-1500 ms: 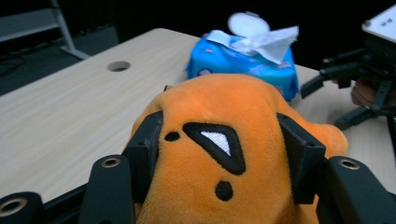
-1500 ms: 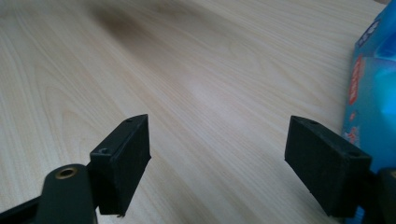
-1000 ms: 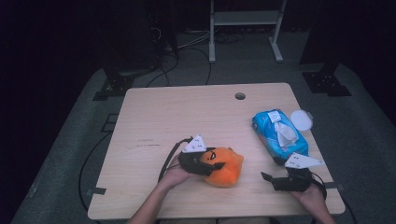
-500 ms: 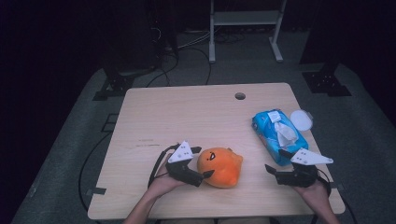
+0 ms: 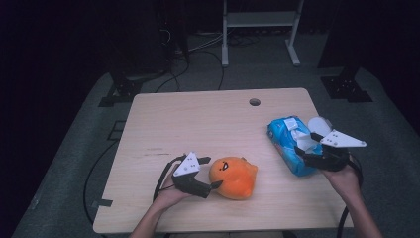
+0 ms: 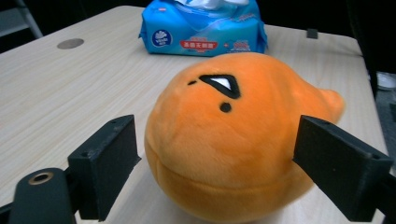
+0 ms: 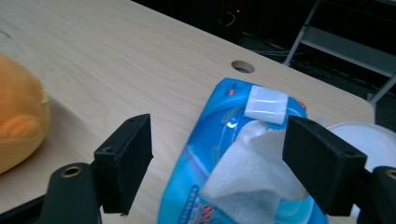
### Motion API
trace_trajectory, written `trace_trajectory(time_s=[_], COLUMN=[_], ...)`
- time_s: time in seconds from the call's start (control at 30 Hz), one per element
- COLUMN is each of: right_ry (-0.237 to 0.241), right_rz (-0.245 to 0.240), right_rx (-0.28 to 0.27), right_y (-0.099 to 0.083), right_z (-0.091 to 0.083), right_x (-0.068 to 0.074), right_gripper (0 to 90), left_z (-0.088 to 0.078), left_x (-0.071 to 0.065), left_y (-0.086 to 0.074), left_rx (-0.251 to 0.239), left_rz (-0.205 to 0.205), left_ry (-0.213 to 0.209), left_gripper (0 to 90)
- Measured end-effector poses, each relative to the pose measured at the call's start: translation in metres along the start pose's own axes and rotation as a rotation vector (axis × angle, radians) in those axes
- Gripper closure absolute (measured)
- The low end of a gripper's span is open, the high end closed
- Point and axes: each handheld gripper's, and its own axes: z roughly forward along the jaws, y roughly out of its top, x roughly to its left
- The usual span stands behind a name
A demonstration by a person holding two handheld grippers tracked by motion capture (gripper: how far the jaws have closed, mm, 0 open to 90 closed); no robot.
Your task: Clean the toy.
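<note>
Left gripper (image 5: 212,186): straddling orange plush toy (image 5: 234,177) at near table (image 5: 198,119) edge, jaws just narrowing, not pressing. Right gripper (image 5: 303,147): hovering open above blue wipes pack (image 5: 289,148), lining up on protruding wipe (image 7: 247,172).

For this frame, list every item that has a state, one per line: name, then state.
Round orange plush toy: lying on the wooden table, between open jaws, not pinched.
Blue soft pack of wet wipes: flap open, white wipe sticking out.
White round lid: lying flat beside the pack.
Left gripper: open, jaws just closing slightly around the toy.
Right gripper: open, over the pack.
</note>
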Motion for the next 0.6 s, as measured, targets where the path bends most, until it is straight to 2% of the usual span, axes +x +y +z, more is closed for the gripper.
trace_trajectory(time_s=[0.03, 0.1, 0.33, 0.43, 0.6], right_ry=[-0.011, -0.029, -0.071, -0.06, -0.056], right_rz=[-0.002, -0.007, -0.048, -0.065, -0.085], right_rx=[0.008, 0.017, 0.078, 0.026, 0.025], right_y=[0.001, 0.003, 0.009, 0.014, 0.02], right_z=[0.002, 0.007, 0.018, 0.011, 0.003], right_x=[-0.003, -0.007, -0.014, -0.01, -0.009], right_gripper=[23.1, 24.4, 27.0, 28.7, 27.7], left_z=[0.003, 0.005, 0.01, 0.011, 0.012], left_x=[0.0, 0.0, -0.002, -0.002, -0.002], left_y=[0.0, 0.0, -0.002, -0.004, -0.005], left_rx=[-0.014, -0.013, -0.002, 0.002, 0.011], left_rz=[-0.007, -0.008, -0.005, -0.012, -0.019], left_ry=[-0.007, -0.008, -0.015, -0.026, -0.033], left_gripper=[16.5, 18.7, 18.7, 18.7, 18.0])
